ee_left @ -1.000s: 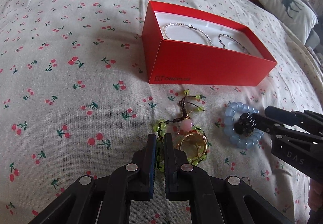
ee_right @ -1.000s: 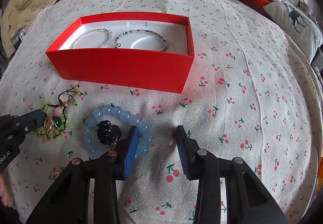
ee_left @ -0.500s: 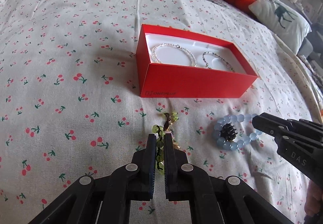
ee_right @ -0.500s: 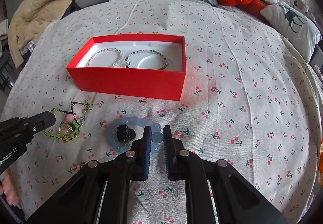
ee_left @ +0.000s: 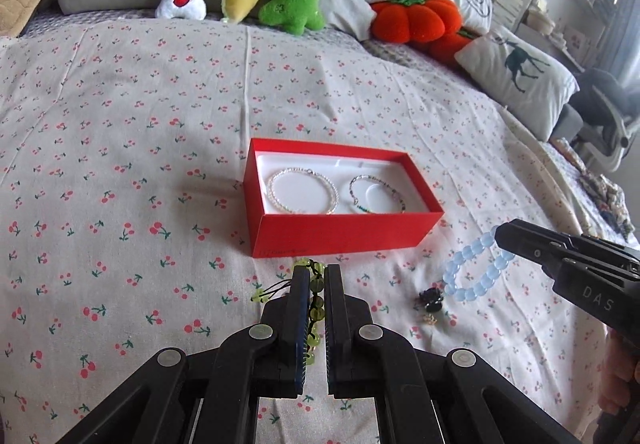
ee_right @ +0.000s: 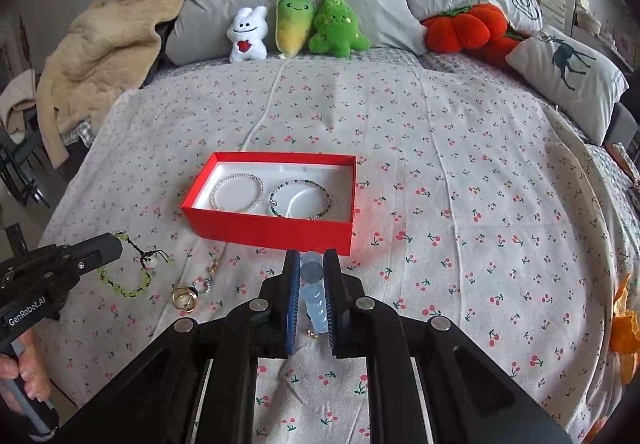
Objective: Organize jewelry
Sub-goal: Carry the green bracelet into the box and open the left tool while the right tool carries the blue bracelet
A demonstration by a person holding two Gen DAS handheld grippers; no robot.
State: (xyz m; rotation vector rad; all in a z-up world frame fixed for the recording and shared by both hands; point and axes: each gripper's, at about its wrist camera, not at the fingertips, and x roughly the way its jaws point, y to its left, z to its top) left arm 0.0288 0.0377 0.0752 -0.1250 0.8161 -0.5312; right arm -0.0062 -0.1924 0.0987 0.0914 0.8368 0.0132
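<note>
A red box (ee_left: 340,234) (ee_right: 272,230) sits on the cherry-print bedspread and holds a white bead bracelet (ee_left: 302,191) (ee_right: 238,193) and a green bead bracelet (ee_left: 378,194) (ee_right: 301,200). My left gripper (ee_left: 315,278) (ee_right: 116,244) is shut on a green bead bracelet with black cord (ee_left: 316,298) (ee_right: 126,276), which hangs above the bed. My right gripper (ee_right: 312,262) (ee_left: 500,238) is shut on a pale blue bead bracelet (ee_right: 314,296) (ee_left: 476,270), lifted off the bed.
Gold rings (ee_right: 186,298) and small earrings (ee_right: 206,284) lie on the bedspread left of centre. A black hair clip (ee_left: 430,300) lies under the blue bracelet. Plush toys (ee_right: 296,24), an orange cushion (ee_right: 464,28) and pillows line the far edge.
Both grippers have risen and pulled back from the bed. The right gripper shut on the blue bracelet and lifted it; the left lifted the green bracelet, leaving the rings and black clip behind.
</note>
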